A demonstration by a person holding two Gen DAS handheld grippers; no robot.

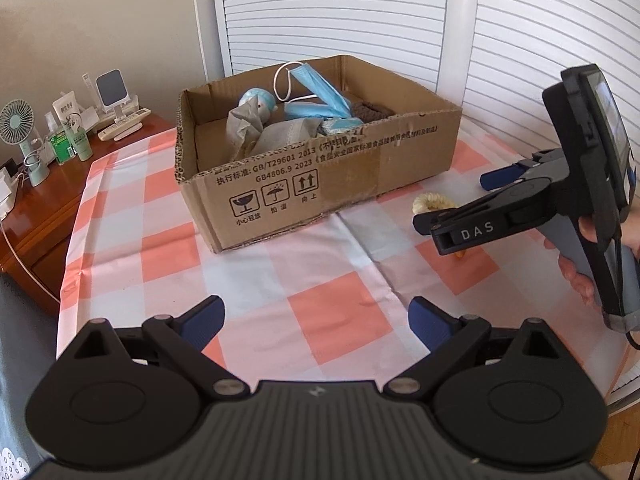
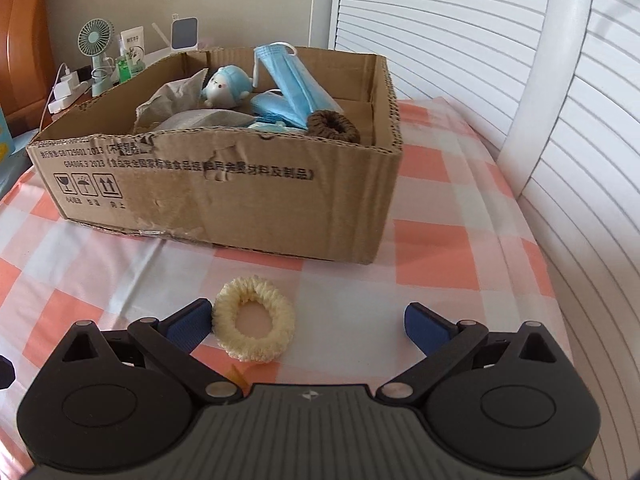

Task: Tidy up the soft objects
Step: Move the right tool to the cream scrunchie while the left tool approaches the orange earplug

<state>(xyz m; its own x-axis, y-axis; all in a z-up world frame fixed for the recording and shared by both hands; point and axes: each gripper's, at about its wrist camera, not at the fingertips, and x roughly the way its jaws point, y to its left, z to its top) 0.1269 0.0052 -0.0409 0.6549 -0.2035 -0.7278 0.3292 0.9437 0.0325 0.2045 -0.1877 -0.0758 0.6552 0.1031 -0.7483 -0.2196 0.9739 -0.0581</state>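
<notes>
The cream scrunchie (image 2: 255, 319) lies flat on the checked worktop (image 2: 440, 248), near the box (image 2: 224, 196) front wall. The right claw (image 2: 308, 322) is spread wide around it; the left fingertip (image 2: 192, 320) is just beside the scrunchie, the right one well apart. The left claw (image 1: 318, 326) is also wide and holds nothing, above bare cloth. The box contains a brown scrunchie (image 2: 334, 126), blue masks (image 2: 294, 80), a plush toy (image 2: 226, 86) and grey cloths (image 2: 180, 96). A fan (image 1: 18, 128) and bottles stand far left.
</notes>
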